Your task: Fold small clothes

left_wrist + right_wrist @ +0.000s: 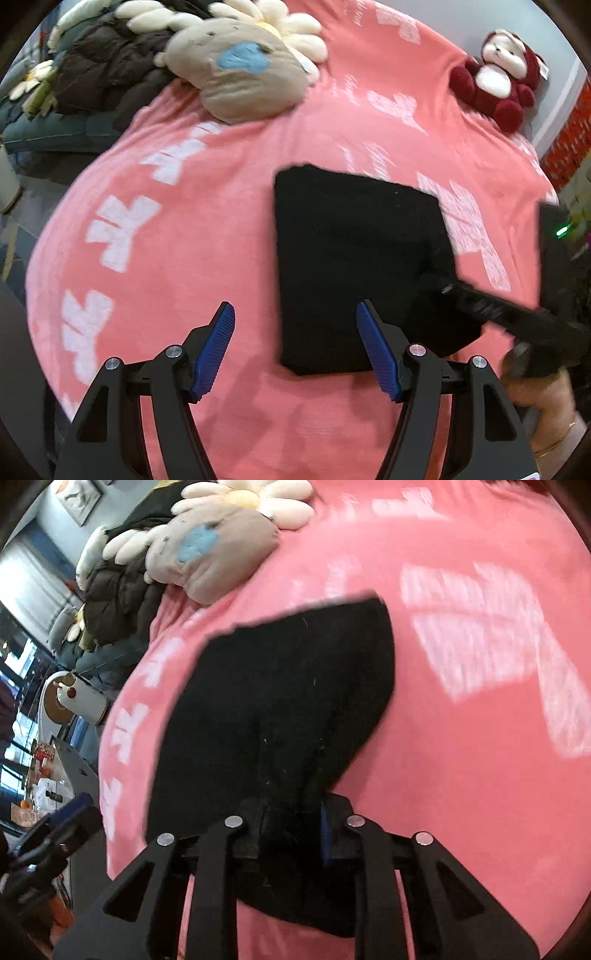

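Garment: the black garment (354, 266) lies flat on the pink blanket (221, 229), already squared into a rough rectangle; I judge a fold or two is done.
Right gripper: your right gripper (293, 821) has its fingers pinched on a bunched corner of the black cloth at its near edge; cloth fills the gap between the pads, so this is a grip, not a hover.
Reason for grip: holding the corner lets you carry that edge over the body of the garment for the next fold.
Left gripper: your left gripper (295, 347) hangs over the near-left edge of the garment with its blue pads (216, 347) spread wide and nothing between them; one finger is over cloth, the other over blanket.
Likely purpose: positioned to take the matching corner.
Surroundings: beige plush pillow (243, 77) and red plush monkey (498, 77) sit well apart, clear of the fold.
Risk: a one-corner lift may skew the fold.
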The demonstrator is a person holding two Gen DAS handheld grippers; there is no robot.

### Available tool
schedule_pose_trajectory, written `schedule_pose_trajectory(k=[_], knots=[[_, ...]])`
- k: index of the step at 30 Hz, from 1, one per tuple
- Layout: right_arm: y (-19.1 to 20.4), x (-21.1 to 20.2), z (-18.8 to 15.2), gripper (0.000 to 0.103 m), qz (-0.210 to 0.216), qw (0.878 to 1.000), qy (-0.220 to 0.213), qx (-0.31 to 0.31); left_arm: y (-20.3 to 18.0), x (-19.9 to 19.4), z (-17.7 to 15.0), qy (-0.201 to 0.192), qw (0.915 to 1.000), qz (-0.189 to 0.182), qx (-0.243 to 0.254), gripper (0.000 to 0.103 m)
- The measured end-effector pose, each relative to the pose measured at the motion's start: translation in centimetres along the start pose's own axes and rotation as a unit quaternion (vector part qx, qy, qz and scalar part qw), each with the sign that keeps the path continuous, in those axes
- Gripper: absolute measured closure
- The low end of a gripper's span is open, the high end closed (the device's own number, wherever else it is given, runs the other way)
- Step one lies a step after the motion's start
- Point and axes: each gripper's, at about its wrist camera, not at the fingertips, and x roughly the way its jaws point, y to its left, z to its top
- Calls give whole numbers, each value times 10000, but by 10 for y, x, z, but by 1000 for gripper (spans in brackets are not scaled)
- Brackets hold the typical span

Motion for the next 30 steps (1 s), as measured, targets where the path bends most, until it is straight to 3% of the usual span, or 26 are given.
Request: schedule_pose_trajectory(k=[2,4,8,12,14,15,17,19,22,25,30], knots=[[0,-3,1,68,-89,9999,-35,55,-11,9,-4,114,9999,-15,24,37],[0,-19,4,69,25,9996,-221,184,-16,13,-6,170,9999,9,-26,37],[7,-70,11,83,-20,9947,-1026,-80,-23,11,-8,175,9998,-16,-68,37],[29,-45,48,88,50,9952,-635,-737,-29,22,-7,281,9996,58,25,36],[23,-4,60,91,-181,9964,-45,-825,-31,36,-8,469,9988,111,69,36],[7,26,63,97,-476,9959,319,-706,-32,41,-9,534,9984,162,81,36],[-3,24,67,100,-369,9975,268,-531,-32,51,-10,640,9976,248,117,36],[5,-11,75,96,-269,9981,-146,-526,-29,56,-12,729,9969,278,96,36],[6,-28,59,95,-74,9984,-100,-545,-26,56,-13,717,9971,231,59,36],[-6,4,20,98,-451,9950,447,-768,-28,58,-14,735,9968,293,97,34],[-3,-54,-5,94,-166,9987,-133,-463,-32,55,-18,734,9966,355,131,33]])
